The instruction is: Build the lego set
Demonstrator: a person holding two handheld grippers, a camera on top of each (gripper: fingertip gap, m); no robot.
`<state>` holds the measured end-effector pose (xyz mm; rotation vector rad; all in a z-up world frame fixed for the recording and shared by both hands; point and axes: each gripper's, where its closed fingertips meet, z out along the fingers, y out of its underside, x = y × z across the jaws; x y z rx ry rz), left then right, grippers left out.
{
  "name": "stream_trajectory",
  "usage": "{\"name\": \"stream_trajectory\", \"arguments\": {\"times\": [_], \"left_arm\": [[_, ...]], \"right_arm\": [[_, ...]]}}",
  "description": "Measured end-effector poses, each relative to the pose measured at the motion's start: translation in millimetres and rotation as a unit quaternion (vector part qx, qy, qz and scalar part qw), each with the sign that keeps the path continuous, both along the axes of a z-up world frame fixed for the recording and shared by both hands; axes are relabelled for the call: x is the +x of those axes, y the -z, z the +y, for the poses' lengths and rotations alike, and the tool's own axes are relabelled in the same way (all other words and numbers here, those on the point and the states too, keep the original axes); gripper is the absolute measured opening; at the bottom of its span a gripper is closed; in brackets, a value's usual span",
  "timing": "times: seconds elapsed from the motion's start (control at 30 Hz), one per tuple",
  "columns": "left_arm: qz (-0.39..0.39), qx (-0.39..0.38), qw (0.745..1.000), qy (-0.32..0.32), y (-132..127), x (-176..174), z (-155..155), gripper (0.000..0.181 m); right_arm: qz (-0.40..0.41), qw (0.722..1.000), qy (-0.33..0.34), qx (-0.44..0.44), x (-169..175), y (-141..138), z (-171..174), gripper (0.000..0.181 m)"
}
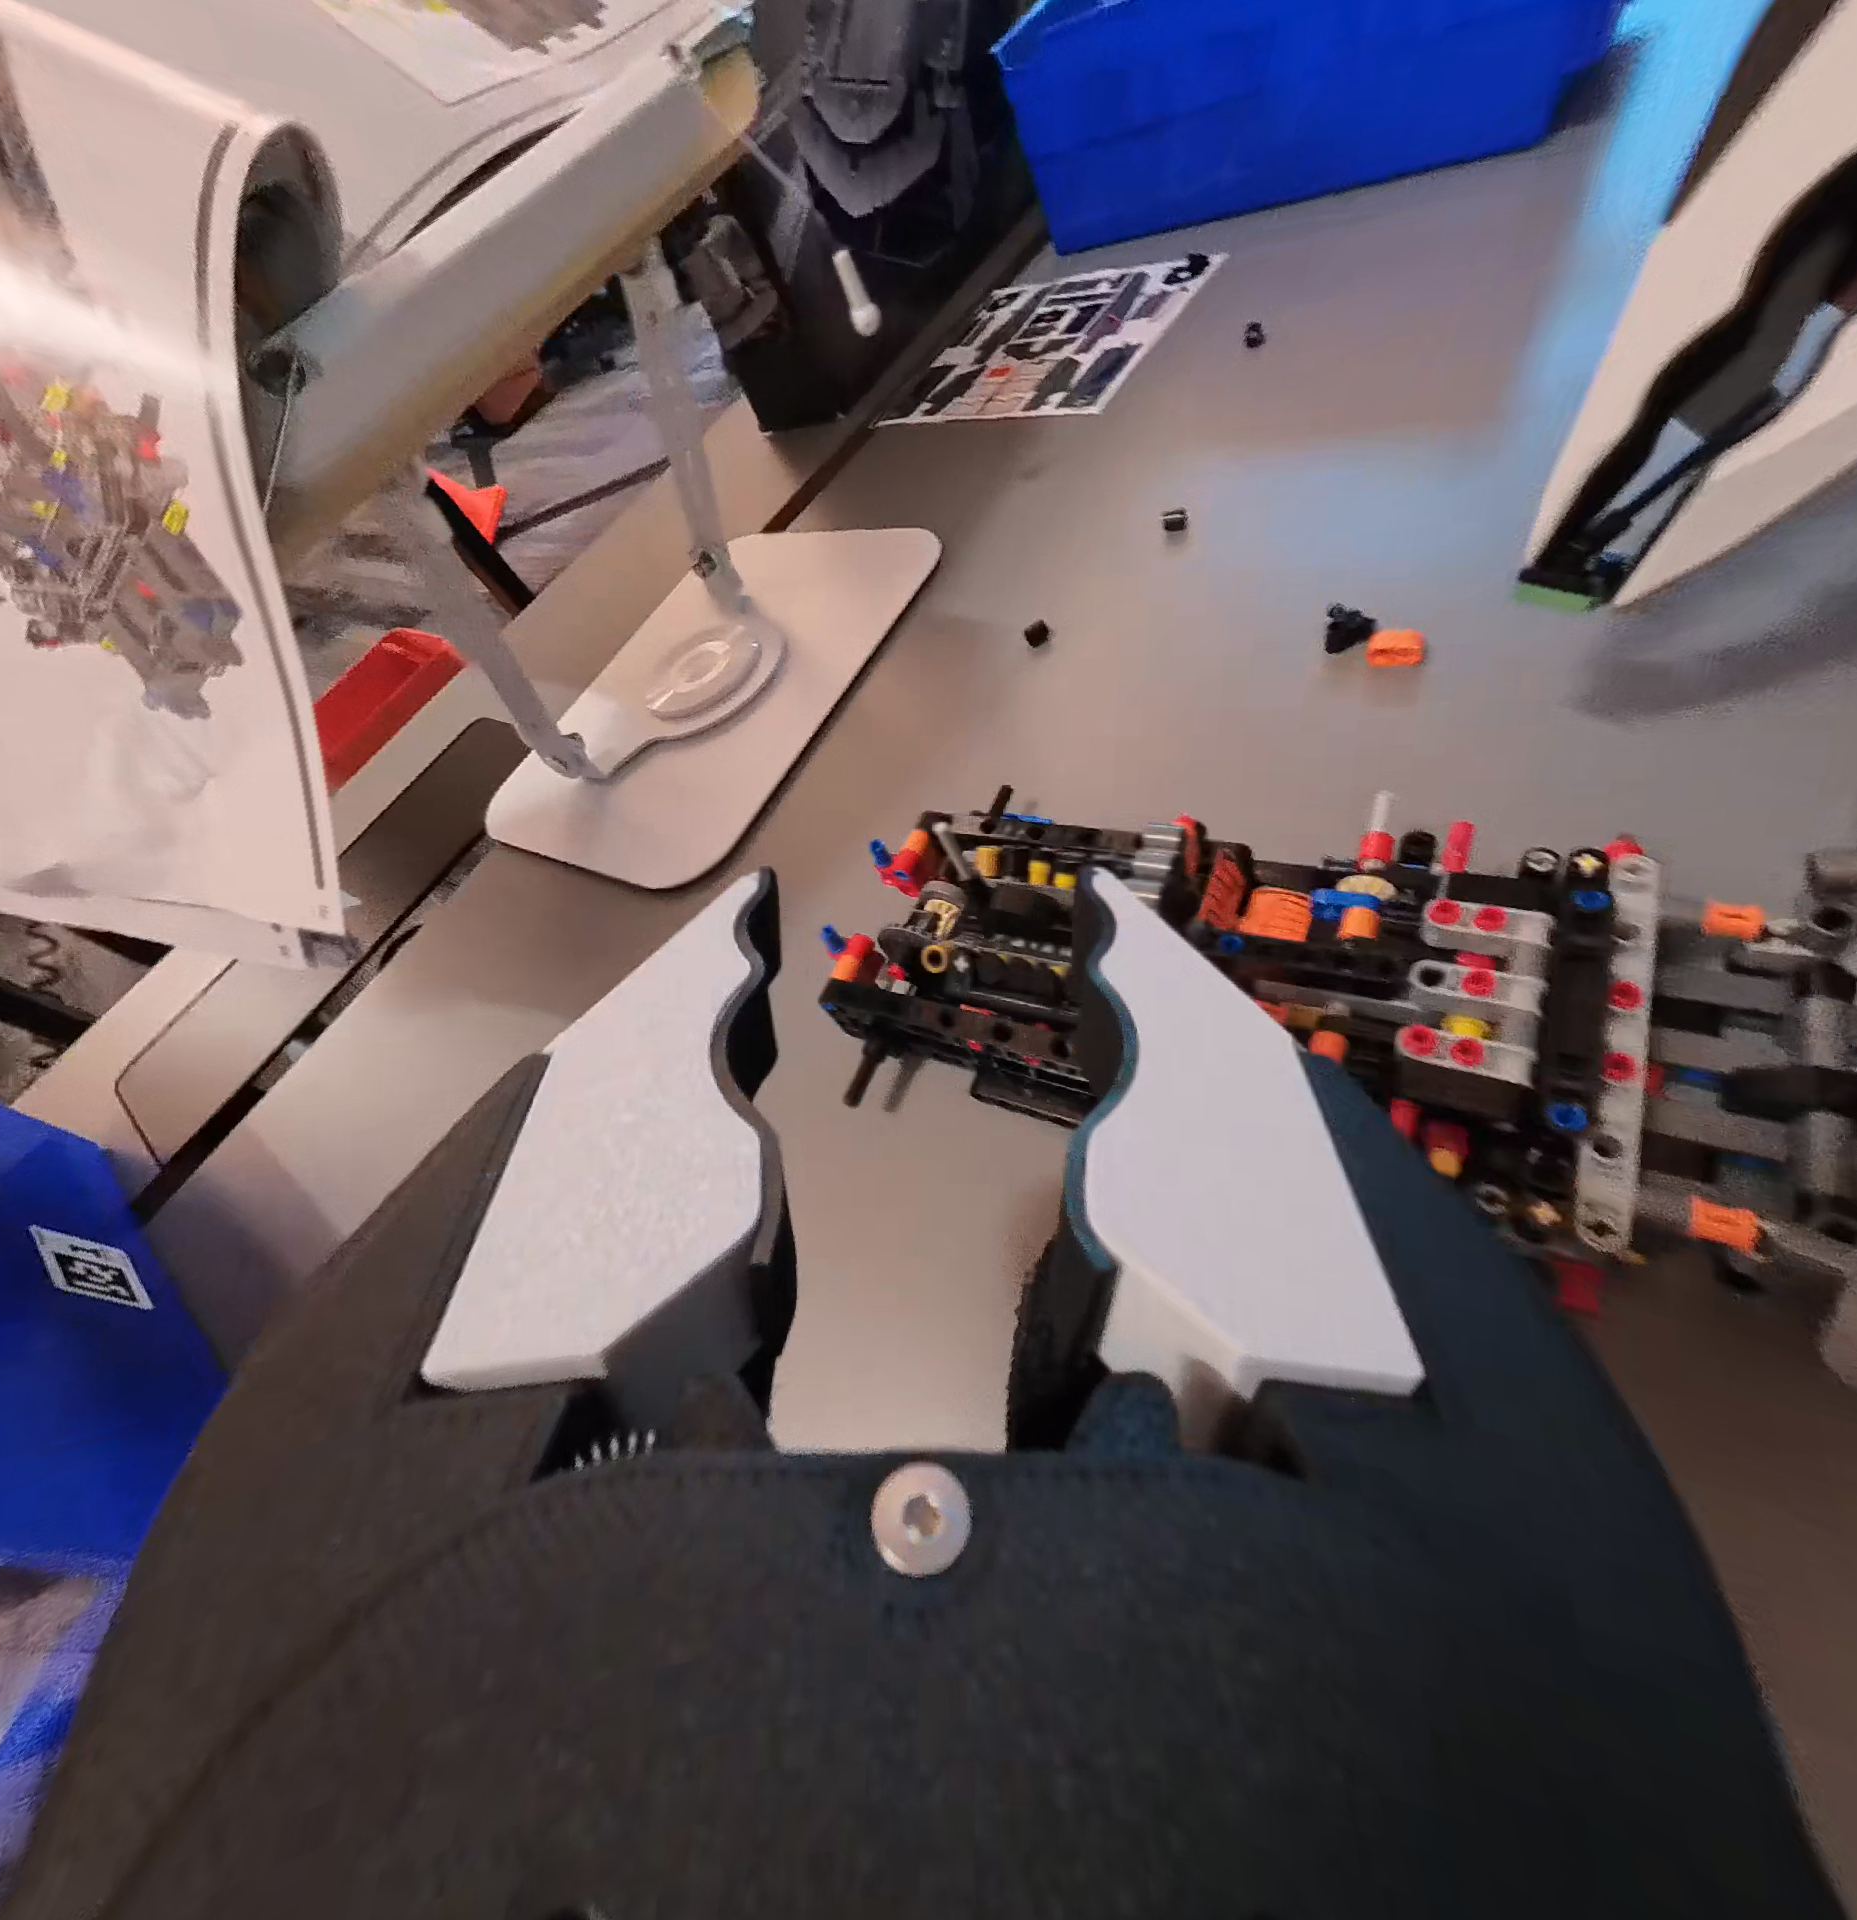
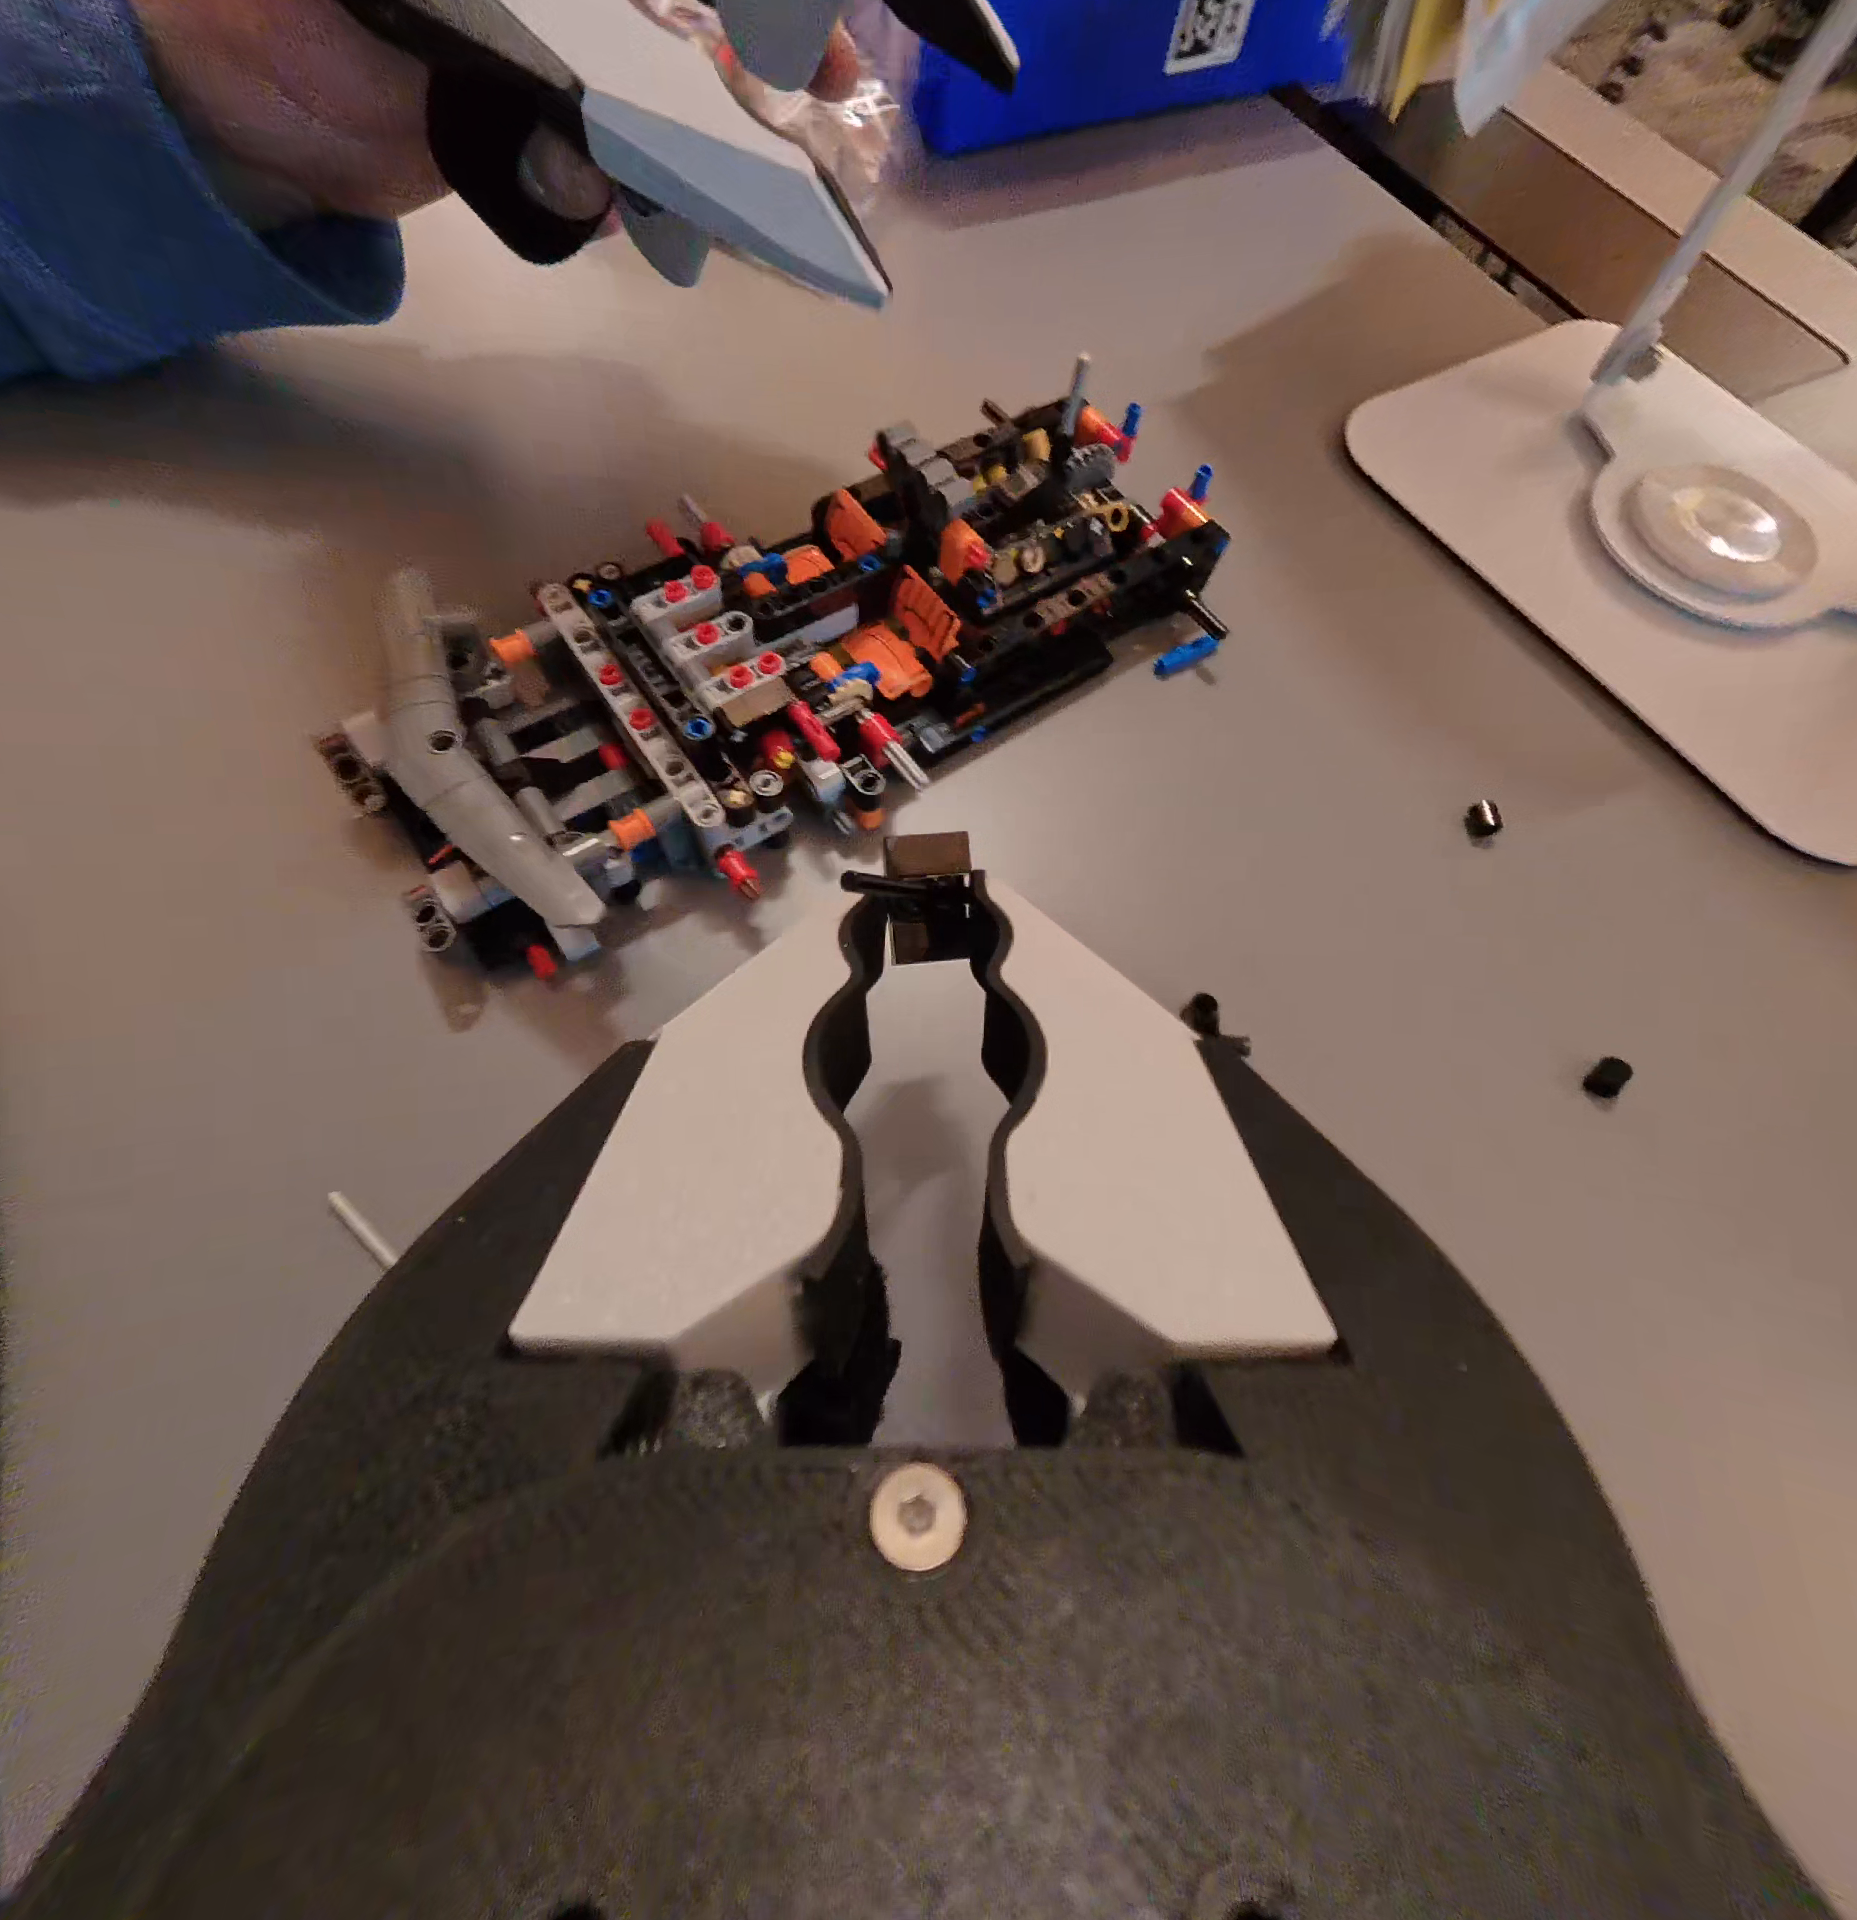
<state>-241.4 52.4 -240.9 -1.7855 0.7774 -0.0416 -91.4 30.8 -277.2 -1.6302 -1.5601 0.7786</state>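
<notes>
The partly built lego assembly (image 1: 1267, 1018), black and grey with orange, red and blue pins, lies on the grey table (image 1: 1319, 499). My left gripper (image 1: 929, 914) is open and empty, hovering just over the assembly's near-left end. In the right wrist view the assembly (image 2: 778, 665) lies ahead, and my right gripper (image 2: 926, 906) is shut on a small dark block with a black pin (image 2: 924, 862), held just short of the assembly's near edge. The left gripper (image 2: 945, 187) shows at the top, held by a hand in a blue sleeve (image 2: 124, 208). The right gripper (image 1: 1563, 587) shows at upper right.
Loose small black parts (image 1: 1173, 520) and an orange piece (image 1: 1395, 647) lie beyond the assembly, more black parts (image 2: 1608, 1076) to my right. A white stand base (image 1: 716, 707) holds the instruction booklet (image 1: 103, 540). A sticker sheet (image 1: 1059, 343) and blue bins (image 1: 1298, 114) stand farther back.
</notes>
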Motion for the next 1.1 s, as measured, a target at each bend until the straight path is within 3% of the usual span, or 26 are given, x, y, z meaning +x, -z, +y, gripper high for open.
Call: {"name": "stream_trajectory", "arguments": {"times": [0.1,0.37,0.57,1.1], "left_arm": [[-0.014,-0.002,1.0,-0.003,2.3,-3.5,8.6,0.056],[0.036,0.0,0.999,0.015,33.9,-4.1,10.6,0.056],[0.004,-0.002,1.0,0.008,29.0,-7.6,9.2,0.055],[0.005,0.004,1.0,-0.014,30.9,-12.5,13.8,0.05]], "right_arm": [[0.003,1.0,0.023,-0.005,5.6,6.4,10.7,0.013],[0.011,0.999,0.053,-0.008,7.9,13.9,23.1,0.013],[0.01,0.998,0.062,-0.01,4.5,18.9,26.7,0.013],[0.012,0.997,0.074,0.0,8.1,20.3,34.4,0.013]]}}
